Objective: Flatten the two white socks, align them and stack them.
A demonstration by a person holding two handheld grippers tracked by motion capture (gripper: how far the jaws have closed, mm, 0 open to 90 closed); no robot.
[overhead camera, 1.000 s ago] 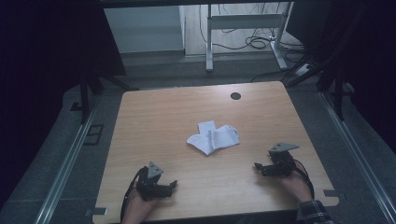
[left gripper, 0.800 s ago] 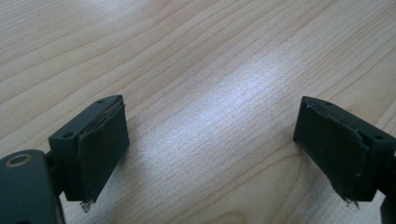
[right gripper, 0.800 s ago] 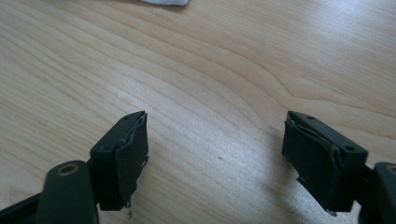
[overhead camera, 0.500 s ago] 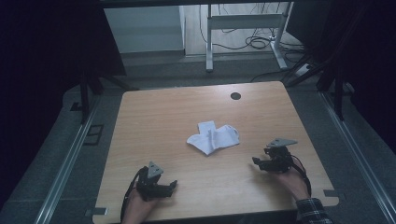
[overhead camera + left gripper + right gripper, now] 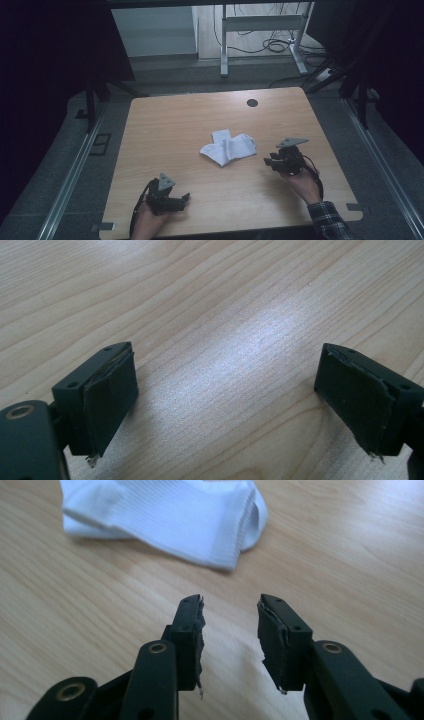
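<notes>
A pair of white socks (image 5: 228,147) lies crumpled near the middle of the wooden table (image 5: 175,130). In the right gripper view the socks (image 5: 165,515) lie just beyond the jaws, apart from them. My right gripper (image 5: 268,162) hovers to the right of the socks and points at them. Its jaws have just been closing and now stand a narrow gap apart, with nothing between them (image 5: 230,605). My left gripper (image 5: 184,200) rests near the front edge at the left, its jaws wide open over bare wood (image 5: 227,356).
A dark round hole (image 5: 252,102) sits in the table near its far edge. Beyond the table stands a metal desk frame (image 5: 260,30) with cables on the floor. Metal rails (image 5: 75,170) run along both sides of the table.
My right gripper has moved left toward the socks and risen a little, and its jaws have narrowed. The left gripper and the socks have not moved.
</notes>
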